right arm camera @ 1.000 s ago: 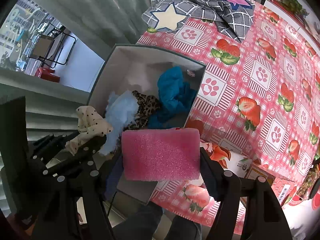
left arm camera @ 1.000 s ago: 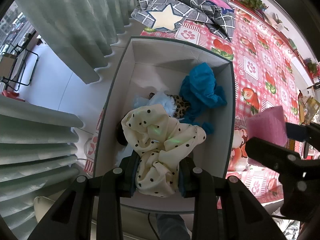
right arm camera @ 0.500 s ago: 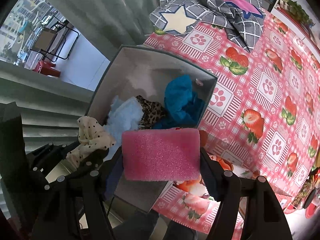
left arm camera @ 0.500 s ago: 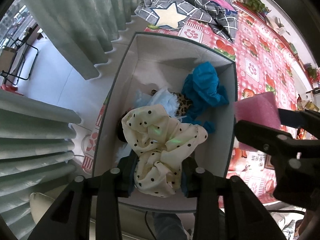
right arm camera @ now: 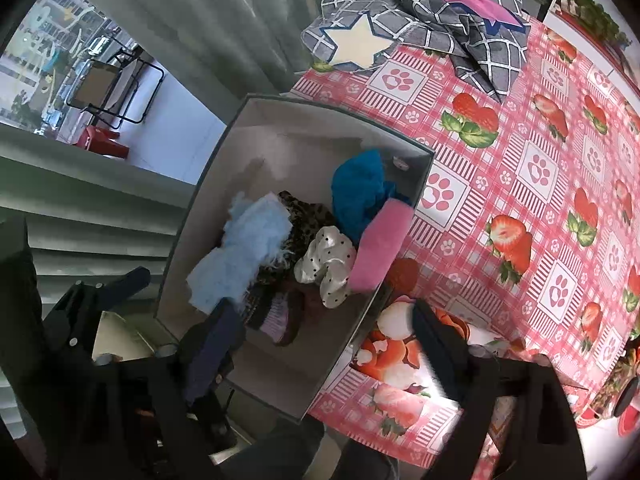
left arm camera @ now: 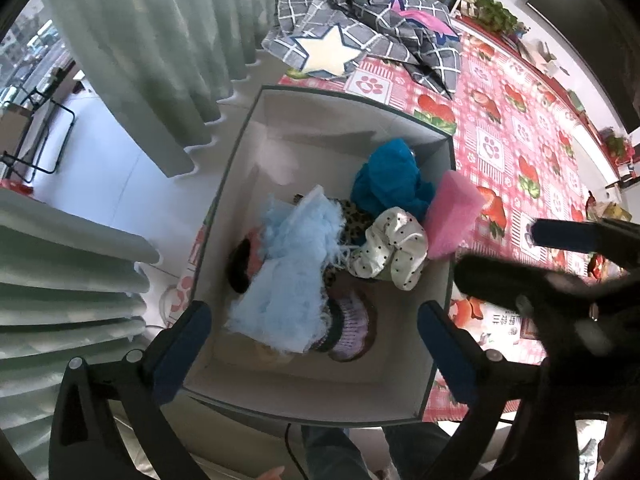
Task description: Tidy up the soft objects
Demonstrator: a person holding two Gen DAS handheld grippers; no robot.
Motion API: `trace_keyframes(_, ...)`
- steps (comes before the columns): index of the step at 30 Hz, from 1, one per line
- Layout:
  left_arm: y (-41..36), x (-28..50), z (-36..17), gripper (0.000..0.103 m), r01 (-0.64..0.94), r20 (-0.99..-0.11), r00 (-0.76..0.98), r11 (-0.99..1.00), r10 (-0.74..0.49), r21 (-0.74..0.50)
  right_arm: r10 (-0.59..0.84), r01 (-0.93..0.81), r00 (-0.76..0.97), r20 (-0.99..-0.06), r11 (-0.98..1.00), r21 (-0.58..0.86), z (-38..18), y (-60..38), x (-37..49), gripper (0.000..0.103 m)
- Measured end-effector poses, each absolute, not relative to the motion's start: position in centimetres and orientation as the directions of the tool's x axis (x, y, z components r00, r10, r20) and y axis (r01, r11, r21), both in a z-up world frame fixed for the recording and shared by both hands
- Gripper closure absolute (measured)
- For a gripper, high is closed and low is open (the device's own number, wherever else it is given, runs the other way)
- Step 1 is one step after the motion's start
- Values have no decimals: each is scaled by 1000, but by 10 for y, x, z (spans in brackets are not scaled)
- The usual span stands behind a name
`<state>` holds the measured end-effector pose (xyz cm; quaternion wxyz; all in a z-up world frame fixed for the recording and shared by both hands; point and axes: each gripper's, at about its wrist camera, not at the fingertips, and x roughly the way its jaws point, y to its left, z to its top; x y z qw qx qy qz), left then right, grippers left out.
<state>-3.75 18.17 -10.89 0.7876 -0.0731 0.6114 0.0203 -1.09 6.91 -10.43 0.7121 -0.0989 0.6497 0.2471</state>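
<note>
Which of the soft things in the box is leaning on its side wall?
The pink sponge. It stands tilted against the box wall nearest the tablecloth, while the dotted cloth, blue cloth and pale blue fluff lie heaped inside.

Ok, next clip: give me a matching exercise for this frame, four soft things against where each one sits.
Things:
1. pink sponge
2. polka-dot scrunchie
3. grey checked cloth with a star
4. light blue fluffy fabric

Places:
A. on the tablecloth beyond the box
B. in the box on the curtain side
C. leaning against the box wall on the table side
D. in the box between the blue fluffy fabric and the sponge

Pairs: 1-C, 2-D, 3-A, 4-B
</note>
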Motion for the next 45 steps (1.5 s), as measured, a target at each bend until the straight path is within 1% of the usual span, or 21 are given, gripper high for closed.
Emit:
trace_keyframes(2,181,-38,-105,0,-119,-964,264,991,-27,-60,226,-481,57,-973,860,171,-100,66,-13,0)
trace_keyframes(4,180,-40,-100,0,-126,-961,274,992,35,0,223,-483,75,-972,861,160,-96,64,-15,0)
trace_keyframes(5,179,-42,-97,0,-120,-956,293,993,33,-2,221,-483,83,-972,862,155,-94,62,-16,0)
trace_keyframes(9,182,-46,-94,0,-117,-955,289,987,-70,-108,218,-475,107,-970,868,142,-88,56,-21,0)
trace_keyframes(14,176,-54,-96,1,-105,-963,268,992,-39,-69,223,-465,110,-969,873,148,-83,49,-30,0)
trace_keyframes(24,165,-74,-96,0,-81,-966,254,995,-44,-66,216,-470,112,-970,872,139,-82,45,-49,0)
trace_keyframes(45,162,-83,-95,0,-80,-967,251,994,-48,-70,201,-478,112,-973,869,125,-81,47,-62,0)
